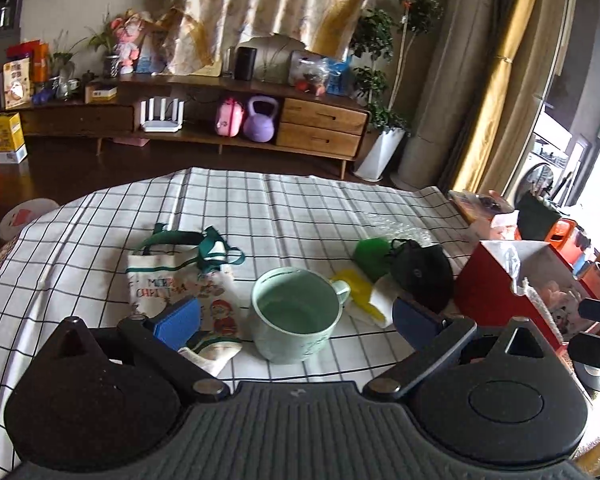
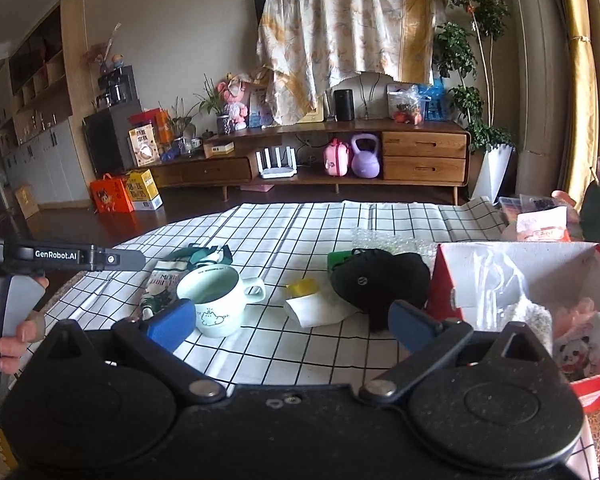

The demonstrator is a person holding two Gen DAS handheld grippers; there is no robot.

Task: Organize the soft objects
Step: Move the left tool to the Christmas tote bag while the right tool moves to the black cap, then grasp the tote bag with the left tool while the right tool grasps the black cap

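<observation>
My left gripper [image 1: 296, 322] is open, its blue pads [image 1: 178, 322] standing wide on either side of a pale green mug [image 1: 296, 316] without touching it. A Christmas-print cloth bag [image 1: 168, 280] with green straps lies left of the mug. To the mug's right lie a yellow and white cloth [image 1: 364, 296], a green soft item [image 1: 370, 256] and a black cap [image 1: 420, 276]. My right gripper [image 2: 292, 325] is open and empty above the checked cloth. Ahead of it are the white cloth [image 2: 320, 308] and black cap [image 2: 380, 276], with the mug [image 2: 216, 300] to their left.
A red box [image 2: 440, 280] with a white inside stands at the right, holding a fluffy white item [image 2: 528, 316] and a panda-print item [image 2: 576, 352]. Bubble wrap [image 2: 380, 236] lies behind the cap. A hand [image 2: 20, 336] is at the left edge. The checked tablecloth [image 1: 300, 208] ends toward a wooden sideboard [image 1: 320, 120].
</observation>
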